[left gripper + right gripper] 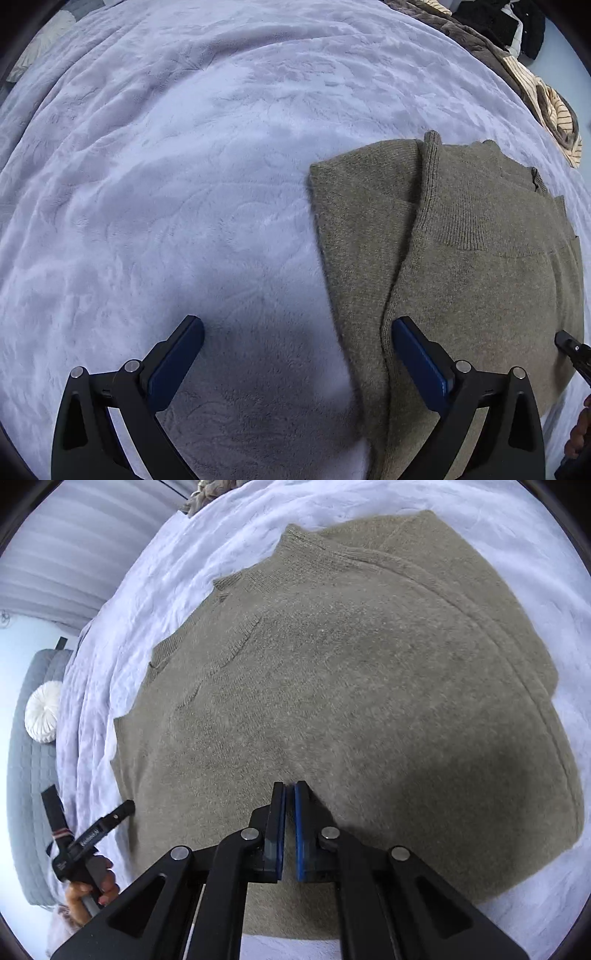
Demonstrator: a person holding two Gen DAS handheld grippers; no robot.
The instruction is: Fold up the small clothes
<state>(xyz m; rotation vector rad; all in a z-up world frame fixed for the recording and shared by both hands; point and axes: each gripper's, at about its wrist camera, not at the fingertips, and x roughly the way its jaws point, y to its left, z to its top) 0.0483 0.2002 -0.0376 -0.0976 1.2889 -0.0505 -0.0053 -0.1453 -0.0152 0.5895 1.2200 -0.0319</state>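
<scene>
Sweater (461, 258) lies part-folded on the bed (166, 184). Your left gripper (297, 343) hovers with jaws spread over its edge; right gripper (290, 812) jaws pressed together, empty. Pinch both layers, fold evenly.

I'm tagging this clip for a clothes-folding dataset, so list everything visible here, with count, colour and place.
sweater: one, olive-brown knit, lying flat on the bed, one side already folded inward.
blanket: one, pale lavender plush, covering the bed under the sweater.
clothes pile: one heap, brown, cream-striped and black, at the far right edge of the bed in the left wrist view.
round cushion: one, white, pleated, on a grey quilted seat beside the bed.
left gripper: one, black with blue pads, open, hovering over the sweater's left edge.
right gripper: one, black with blue pads, shut with nothing between the pads, above the sweater.
hand: one, holding the left gripper's handle.
</scene>
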